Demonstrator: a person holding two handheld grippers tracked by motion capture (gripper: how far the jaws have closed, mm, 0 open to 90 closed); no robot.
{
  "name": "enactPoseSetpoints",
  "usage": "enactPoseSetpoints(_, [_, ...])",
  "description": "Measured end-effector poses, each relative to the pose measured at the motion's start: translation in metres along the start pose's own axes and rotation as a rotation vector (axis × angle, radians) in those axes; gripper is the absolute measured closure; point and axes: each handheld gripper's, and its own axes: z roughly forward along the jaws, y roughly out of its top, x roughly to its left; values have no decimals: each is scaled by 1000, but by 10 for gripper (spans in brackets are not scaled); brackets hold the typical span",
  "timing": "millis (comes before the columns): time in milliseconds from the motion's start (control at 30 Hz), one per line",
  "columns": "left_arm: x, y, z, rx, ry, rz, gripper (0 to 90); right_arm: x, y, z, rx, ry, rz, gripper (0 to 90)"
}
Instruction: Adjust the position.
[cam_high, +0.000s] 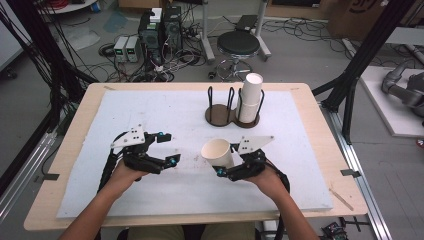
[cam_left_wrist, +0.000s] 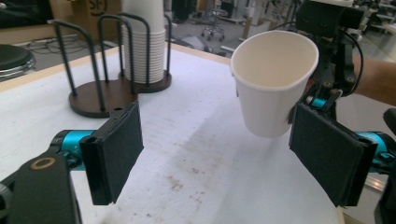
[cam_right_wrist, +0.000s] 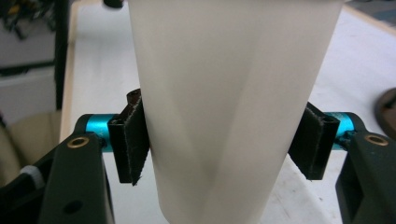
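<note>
Partial dark lettering, seemingly "SF", printed on brown cardboard box (cam_left_wrist: 88, 11) at top left of left gripper view; remainder cut off. Curved dark mark, illegible, on brown cardboard box (cam_high: 361, 12) at top right of high view. No legible print on white paper cup (cam_left_wrist: 273, 84), stacked white paper cups (cam_left_wrist: 142, 46) or white foam board (cam_high: 165, 115).

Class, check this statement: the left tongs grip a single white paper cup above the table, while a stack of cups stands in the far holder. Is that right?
Not quite: the right tongs grip the paper cup, as the right gripper view shows. The left tongs are open, holding nothing. The rest stands: the stack of cups sits in the holder.
</note>
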Motion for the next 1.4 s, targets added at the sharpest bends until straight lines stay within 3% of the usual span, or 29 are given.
enactPoseSetpoints(300, [10, -23, -17, -44, 90, -40, 175, -2, -15, -16, -112, -127, 20, 315])
enactPoseSetpoints(567, [15, -32, -27, -75, 150, -30, 175, -6, -24, -28, -177, -217, 57, 315])
enactPoseSetpoints(967, [16, -36, -32, -97, 170, -22, 175, -9, -34, -45, -224, -303, 76, 314])
enactPoseSetpoints(1400, [19, -36, -40, -126, 187, -34, 175, -10, -36, -49, -232, -341, 98, 314])
